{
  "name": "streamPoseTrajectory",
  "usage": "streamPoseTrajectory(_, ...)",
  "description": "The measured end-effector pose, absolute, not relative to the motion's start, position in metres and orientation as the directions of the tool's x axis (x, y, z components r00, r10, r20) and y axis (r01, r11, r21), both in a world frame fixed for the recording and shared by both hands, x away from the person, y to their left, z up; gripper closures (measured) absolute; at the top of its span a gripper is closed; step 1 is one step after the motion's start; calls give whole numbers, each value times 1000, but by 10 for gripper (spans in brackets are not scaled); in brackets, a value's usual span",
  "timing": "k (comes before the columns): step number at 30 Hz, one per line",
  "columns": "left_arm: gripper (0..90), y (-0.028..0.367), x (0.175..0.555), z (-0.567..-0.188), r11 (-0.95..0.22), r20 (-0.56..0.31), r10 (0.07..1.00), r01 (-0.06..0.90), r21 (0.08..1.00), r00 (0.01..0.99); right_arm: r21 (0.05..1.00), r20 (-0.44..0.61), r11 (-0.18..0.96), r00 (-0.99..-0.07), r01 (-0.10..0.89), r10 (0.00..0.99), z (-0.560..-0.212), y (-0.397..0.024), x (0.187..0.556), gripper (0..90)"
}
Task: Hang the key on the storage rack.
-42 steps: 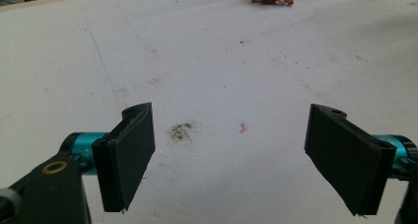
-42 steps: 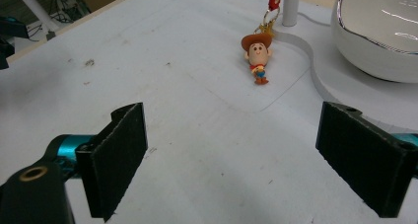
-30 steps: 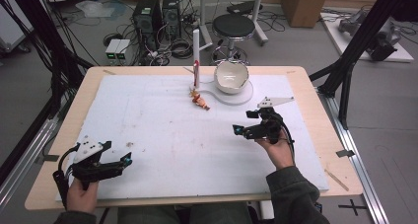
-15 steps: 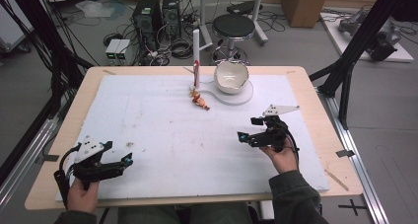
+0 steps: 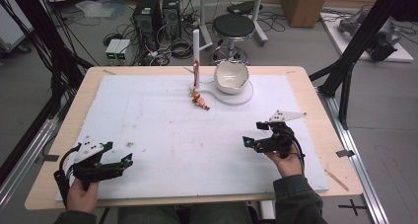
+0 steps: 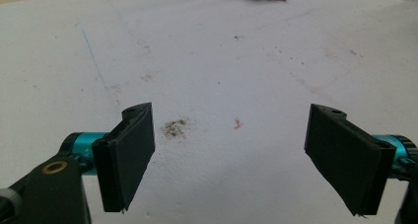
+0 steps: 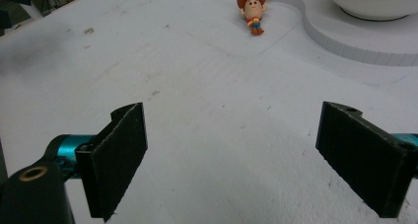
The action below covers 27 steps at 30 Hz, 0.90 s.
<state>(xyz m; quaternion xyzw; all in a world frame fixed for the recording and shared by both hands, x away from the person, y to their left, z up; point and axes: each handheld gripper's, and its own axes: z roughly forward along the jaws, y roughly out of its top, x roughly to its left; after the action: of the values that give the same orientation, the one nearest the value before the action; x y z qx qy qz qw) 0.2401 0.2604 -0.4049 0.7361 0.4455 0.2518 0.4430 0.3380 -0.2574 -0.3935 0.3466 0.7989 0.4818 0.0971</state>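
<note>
Both my grippers wide, nothing between the jaws.
My left gripper [image 5: 125,161] and right gripper [image 5: 248,142] rest near me; the cowboy toy [image 7: 253,9] lies far off beside the bowl [image 5: 231,77], whose top my right gripper view crops.

Black tools [image 5: 259,141], teal fittings, grey triangular top plates, black cables; dark-green sleeves.

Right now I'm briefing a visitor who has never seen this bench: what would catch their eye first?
Probably the small cowboy figure lying on the white mat near the far edge, the one spot of colour. Just right of it a white bowl sits on a round white plate, with a white post upright beside them. Near the front edge, the left gripper and right gripper are both open.
</note>
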Motion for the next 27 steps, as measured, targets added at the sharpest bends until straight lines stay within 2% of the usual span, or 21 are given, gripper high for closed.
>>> streamPoseTrajectory(8, 198, 259, 240, -405, -215, -25, 874, 433, 875, 485, 841, 200, 268, -730, 471, 654, -400, -269, 328, 111)
streamPoseTrajectory(27, 199, 258, 241, -406, -216, -43, 860, 440, 871, 508, 850, 177, 270, -728, 453, 662, -401, -278, 306, 111)
